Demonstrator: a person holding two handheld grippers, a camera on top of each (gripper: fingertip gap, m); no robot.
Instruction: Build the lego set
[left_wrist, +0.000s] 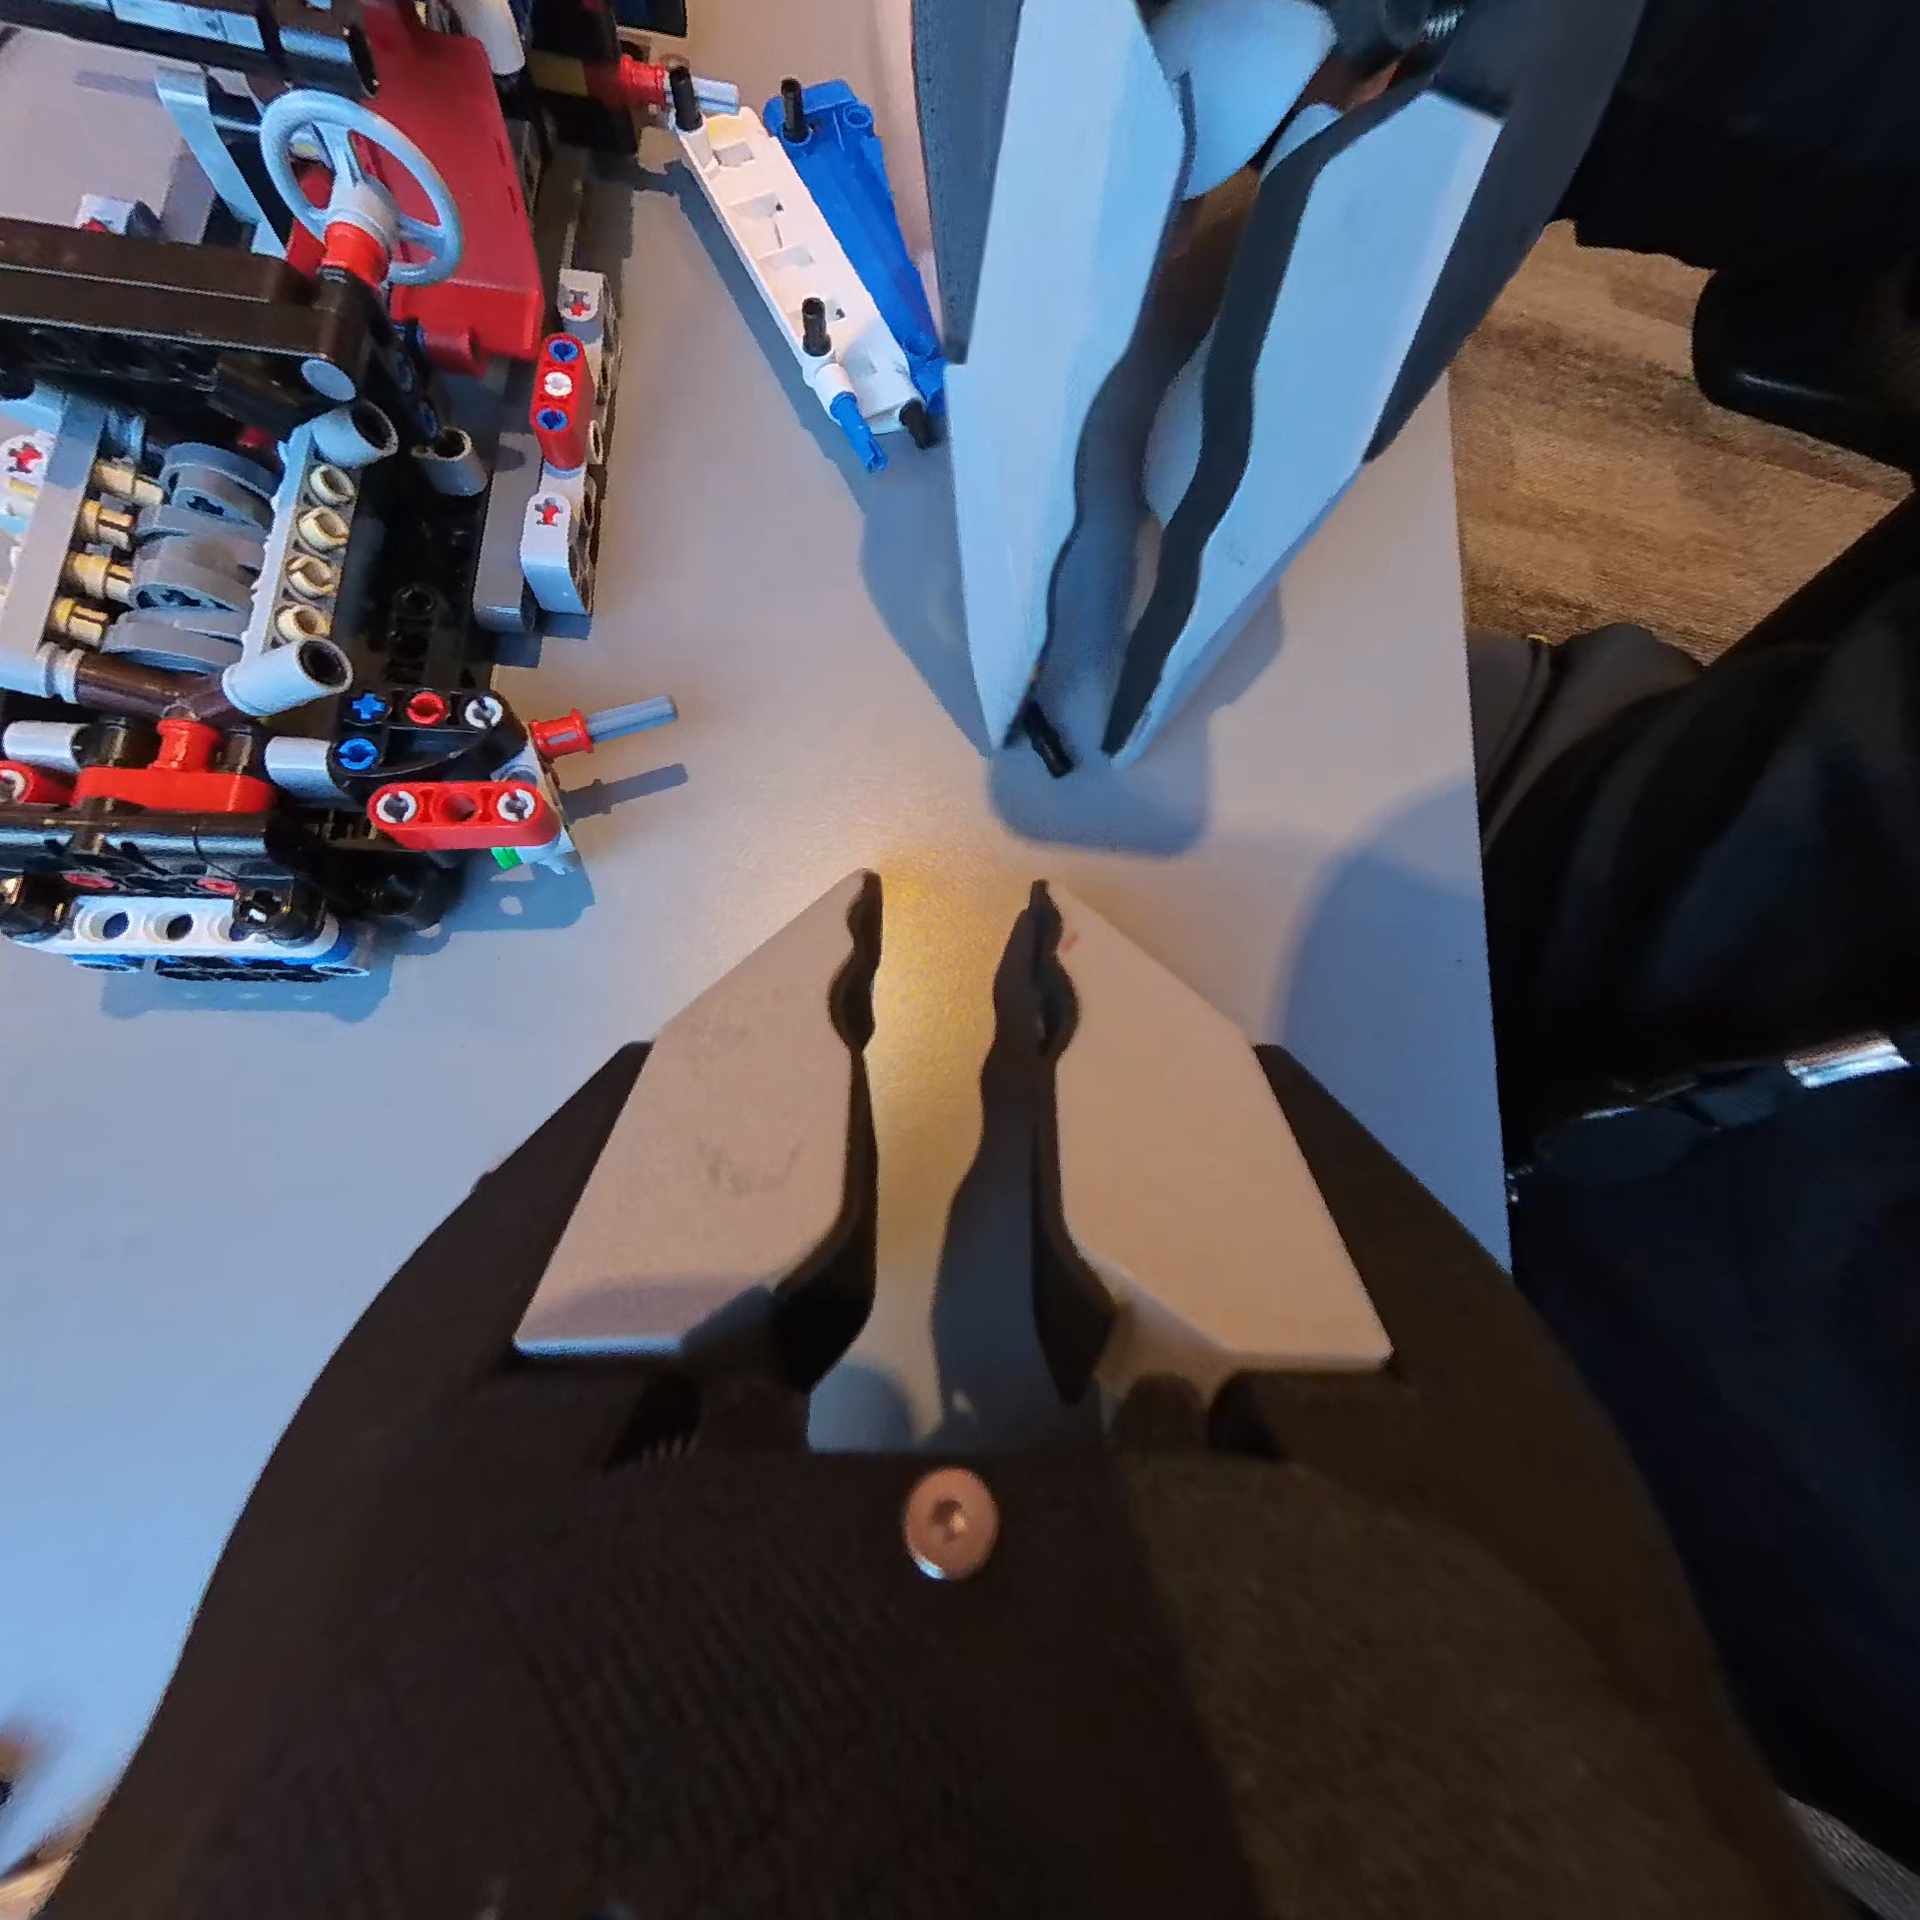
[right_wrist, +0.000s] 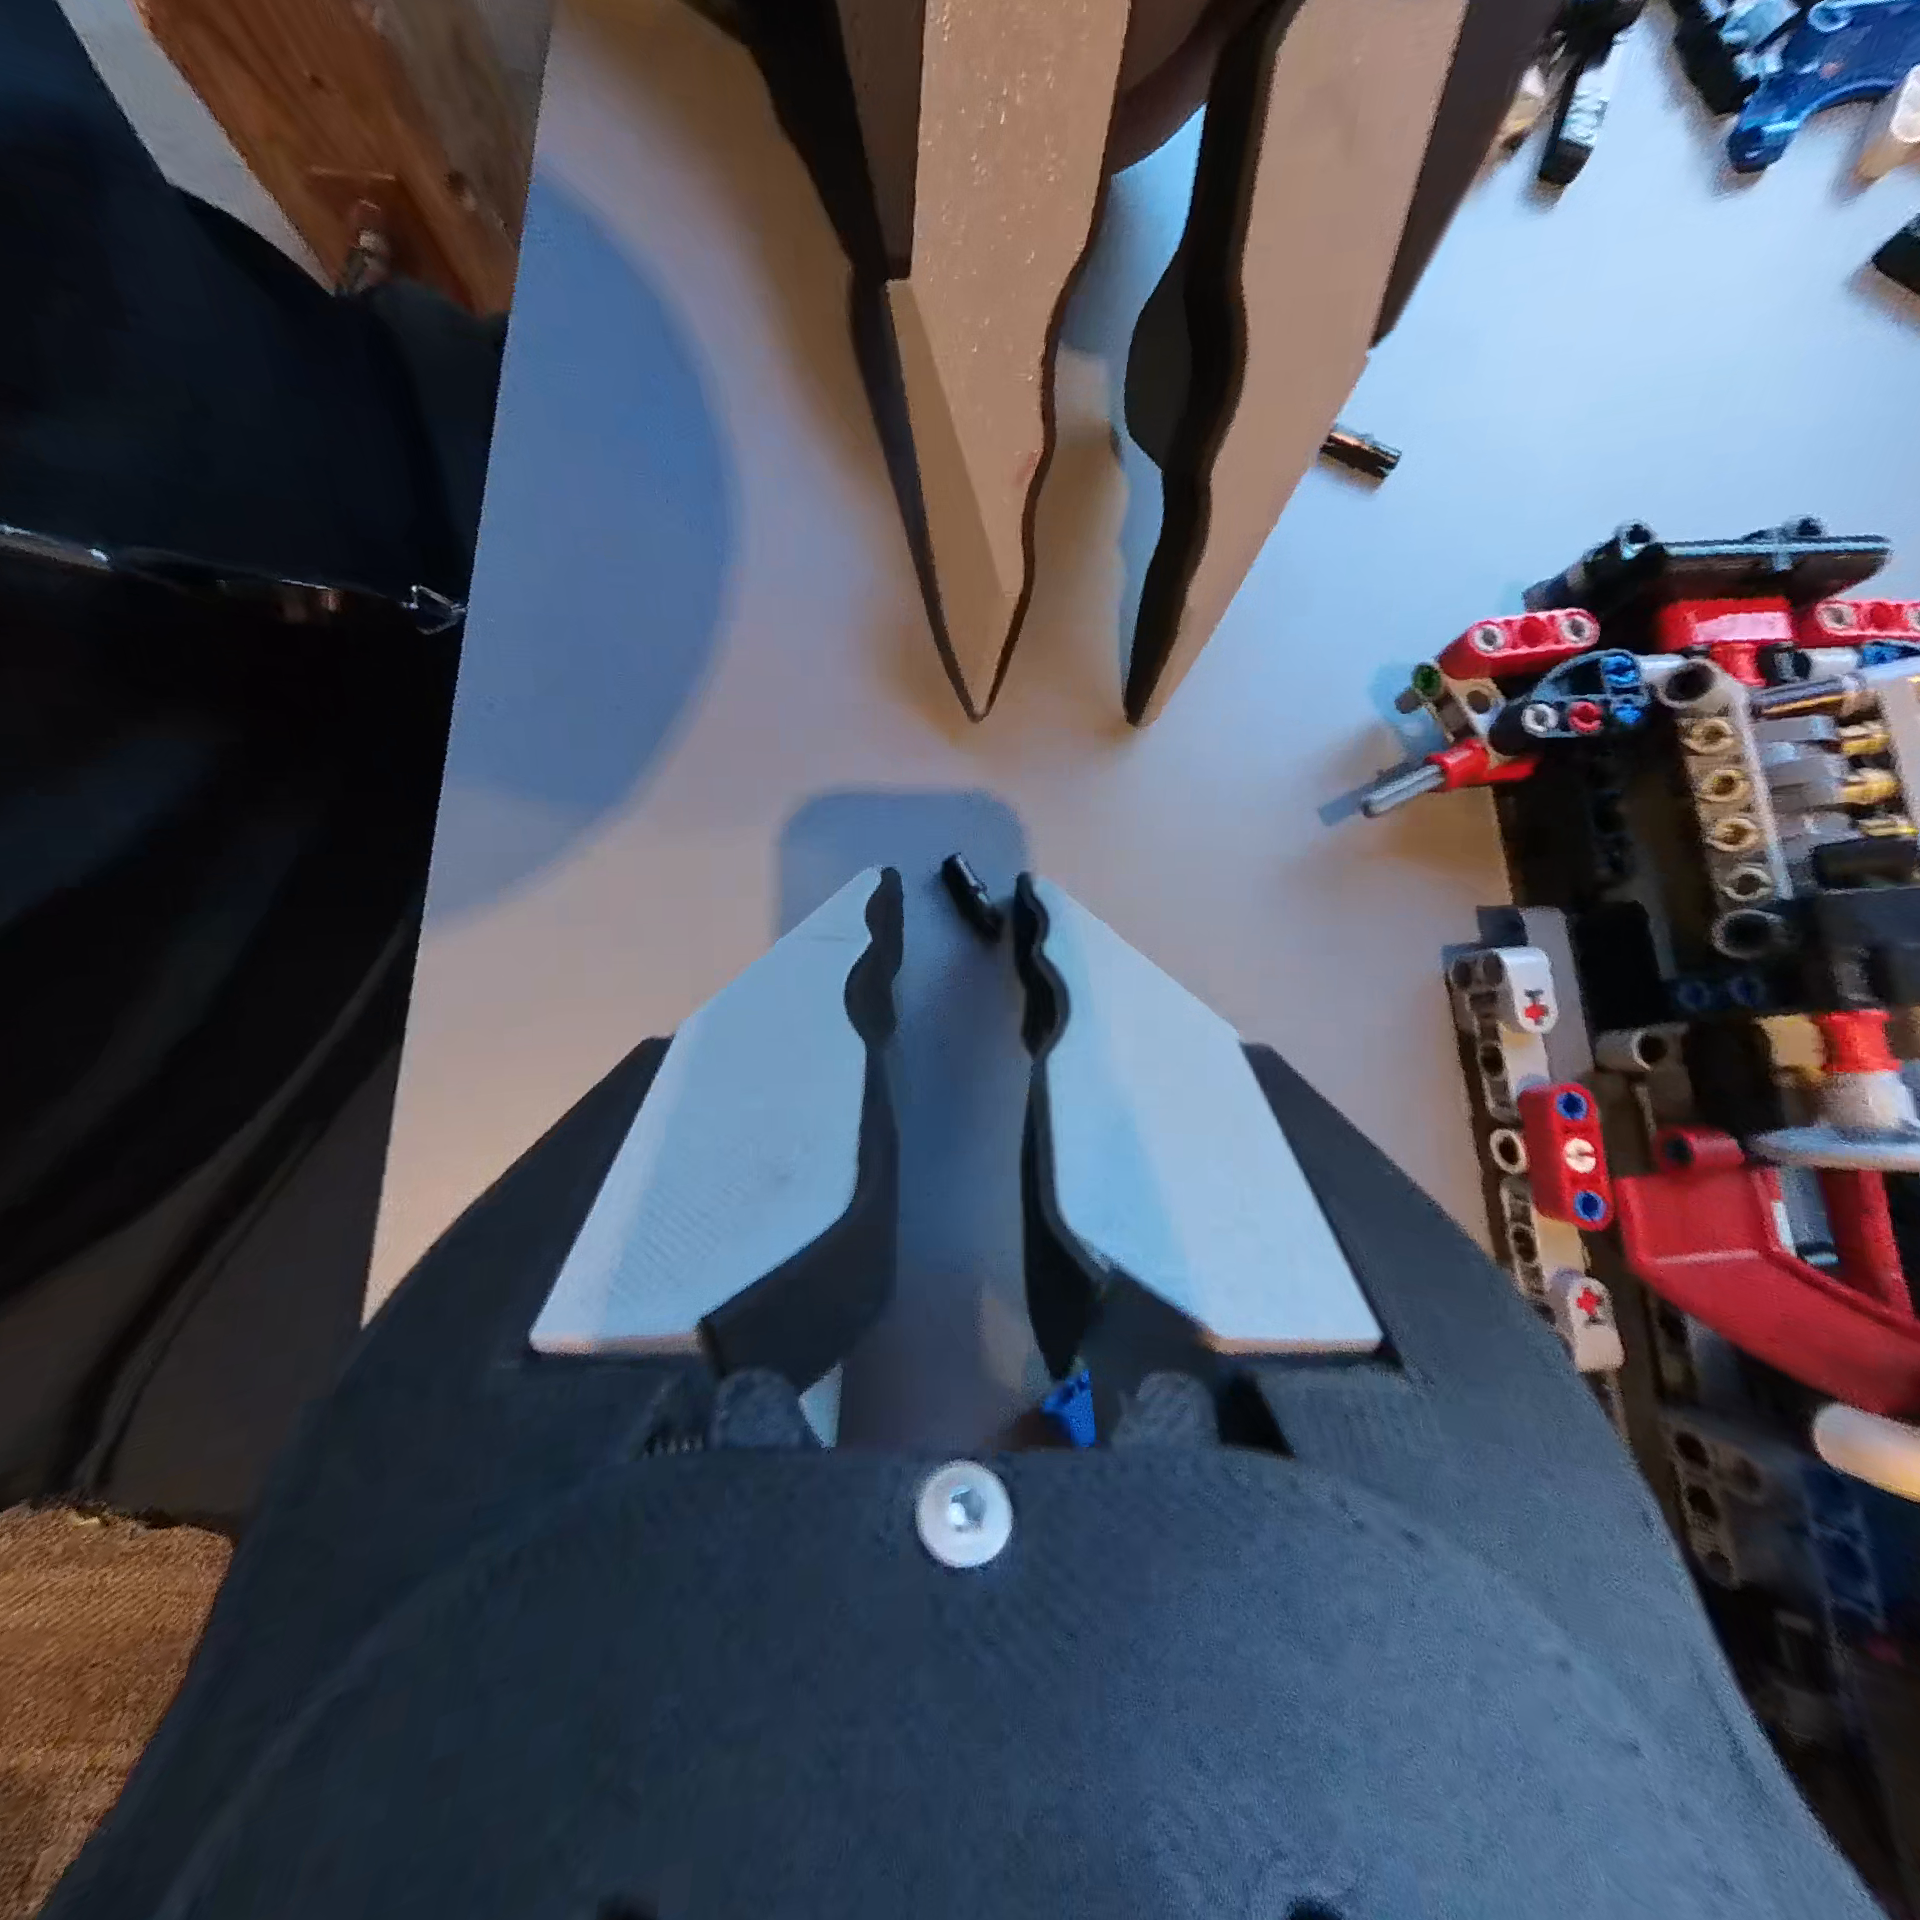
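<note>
A small black pin (right_wrist: 971, 896) lies on the surface (right_wrist: 1195, 852) between the spread right gripper (right_wrist: 953, 888) fingertips — apparently lined up for a pinch. The left gripper (left_wrist: 956, 894), spread and empty, faces it; the lego model (left_wrist: 260, 540) waits nearby.

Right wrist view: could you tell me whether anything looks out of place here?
Yes: a small blue piece sits wedged at the base of the right tongs, inside the mechanism rather than on the table.
</note>
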